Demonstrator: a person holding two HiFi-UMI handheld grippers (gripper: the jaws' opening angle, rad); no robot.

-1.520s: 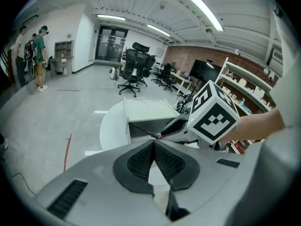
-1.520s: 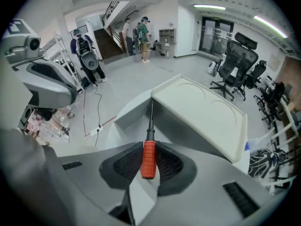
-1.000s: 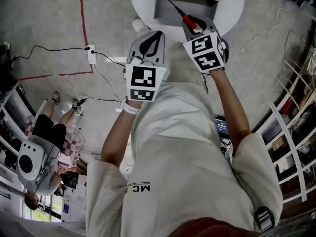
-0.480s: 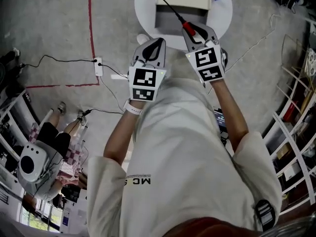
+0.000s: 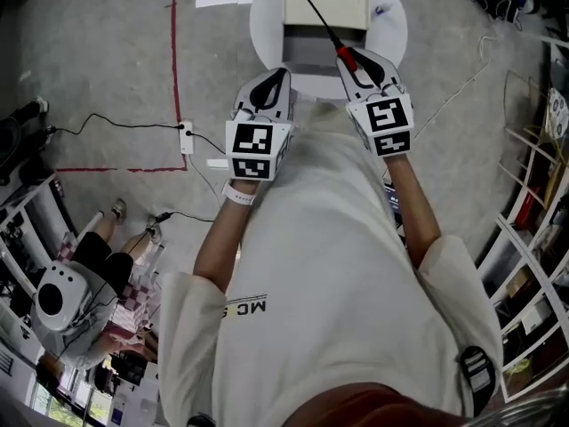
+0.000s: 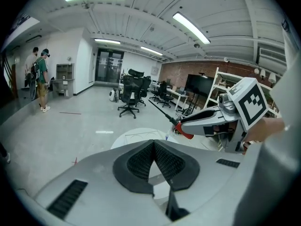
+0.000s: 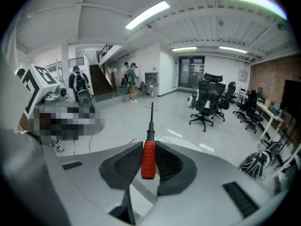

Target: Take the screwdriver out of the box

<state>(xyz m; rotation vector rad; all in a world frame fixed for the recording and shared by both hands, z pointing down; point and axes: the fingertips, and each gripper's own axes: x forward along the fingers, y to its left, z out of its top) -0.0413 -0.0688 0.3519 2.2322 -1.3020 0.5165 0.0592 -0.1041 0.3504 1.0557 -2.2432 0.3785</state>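
Right gripper [image 5: 349,54] clamps the screwdriver [image 7: 148,158] handle; raise it clear of the box [image 5: 302,9] ahead. Left gripper [image 6: 154,144] is closed and empty.

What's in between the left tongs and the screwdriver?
Nothing: the head view shows only the box and white round table below that gap. The right tongs hold the screwdriver.

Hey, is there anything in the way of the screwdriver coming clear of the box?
Nothing visible. The right gripper is shut on the red handle of the screwdriver, and the shaft points out over the box. The left gripper, shut and empty, sits to the side, apart from both.
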